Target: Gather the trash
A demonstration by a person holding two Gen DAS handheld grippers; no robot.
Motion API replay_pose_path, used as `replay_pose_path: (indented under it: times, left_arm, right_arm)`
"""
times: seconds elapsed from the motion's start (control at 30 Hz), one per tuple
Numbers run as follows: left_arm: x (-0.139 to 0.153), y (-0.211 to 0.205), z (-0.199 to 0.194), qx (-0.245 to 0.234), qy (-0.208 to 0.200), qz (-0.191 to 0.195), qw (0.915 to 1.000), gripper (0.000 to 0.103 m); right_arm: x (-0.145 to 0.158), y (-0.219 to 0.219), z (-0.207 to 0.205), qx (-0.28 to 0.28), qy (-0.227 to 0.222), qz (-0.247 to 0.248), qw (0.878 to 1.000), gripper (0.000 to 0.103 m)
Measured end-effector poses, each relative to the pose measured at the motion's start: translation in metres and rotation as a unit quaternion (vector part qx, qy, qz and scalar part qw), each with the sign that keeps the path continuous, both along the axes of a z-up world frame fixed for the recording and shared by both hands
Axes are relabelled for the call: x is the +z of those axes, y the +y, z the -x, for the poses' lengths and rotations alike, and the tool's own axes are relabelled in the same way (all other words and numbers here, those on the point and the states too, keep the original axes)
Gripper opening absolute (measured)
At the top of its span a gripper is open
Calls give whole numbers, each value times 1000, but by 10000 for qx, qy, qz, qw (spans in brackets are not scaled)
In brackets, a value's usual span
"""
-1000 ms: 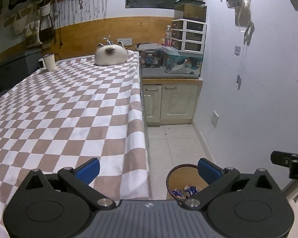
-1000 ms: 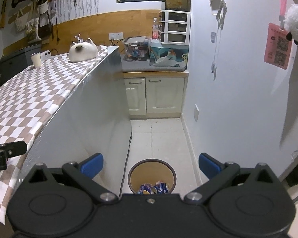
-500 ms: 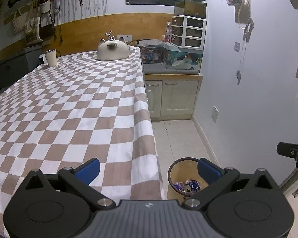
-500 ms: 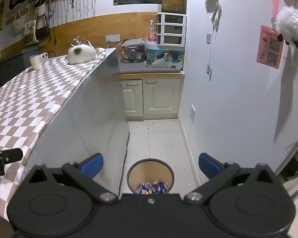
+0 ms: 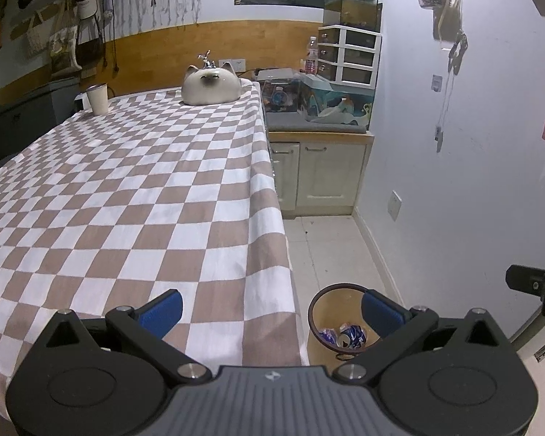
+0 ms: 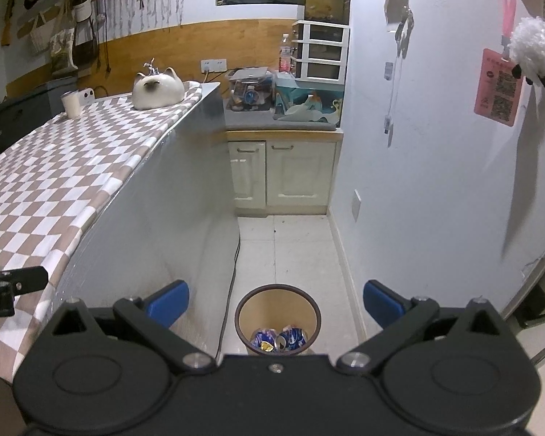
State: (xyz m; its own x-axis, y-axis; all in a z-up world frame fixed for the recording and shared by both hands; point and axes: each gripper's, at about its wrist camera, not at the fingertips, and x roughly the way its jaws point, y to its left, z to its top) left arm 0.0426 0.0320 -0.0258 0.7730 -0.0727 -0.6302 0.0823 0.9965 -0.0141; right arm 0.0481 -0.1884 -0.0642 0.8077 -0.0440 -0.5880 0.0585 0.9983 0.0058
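I have both grippers empty, fingers spread wide: the left gripper hangs over the near corner of the counter, the right gripper out over the floor with the trash bin framed between its blue fingers. The trash is already down there — crushed blue cans lying at the bottom of the bin, which stands on the tiled floor just beside the counter's side panel.

Across the checked cloth I see nothing that reads as litter, only a cat-shaped ceramic piece and a white cup at the far end. So my judgement is that collecting is close to done, and the step in hand is a check sweep. To do it well I would pan the left camera slowly along the cloth and its hanging edge, keep the fingers parted, and stay clear of the two ceramics — they look glazed, rounded and slippery, poor things to bump.

The cloth is soft woven fabric, brown and white squares, draped loosely over the edge; it would likely drag if a finger catches it. The bin is a smooth round tub, tan inside with a dark rim, probably light enough to tip. The cans are thin dented metal, glossy, likely to crumple further under a firm squeeze.
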Motion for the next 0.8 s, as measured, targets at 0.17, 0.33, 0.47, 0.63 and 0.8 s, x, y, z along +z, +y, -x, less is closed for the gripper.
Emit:
replay_pose_path:
  times: [0.17,0.33,0.47,0.63,0.8]
  left_arm:
    - [2,-3,2,-42,-41,-6,10000,103]
    - [2,-4,1,-25,-21,-2,10000,103]
    - [2,-7,2,-35,-38,-4,10000,103]
    - [2,-7,3,-33,-38,-5,10000,103]
    - [3,-6,4,-18,-47,5,10000,103]
  right_arm:
    - [0,0,1,-7,-4,-4,10000,103]
    - [-1,-1,2,-10,-12,2,10000,103]
    - [-1,-2,4,-21,-1,0,10000,103]
    - [-1,-1,5,1,1,15,10000,103]
    - [-1,0,4,2,25,12,10000,103]
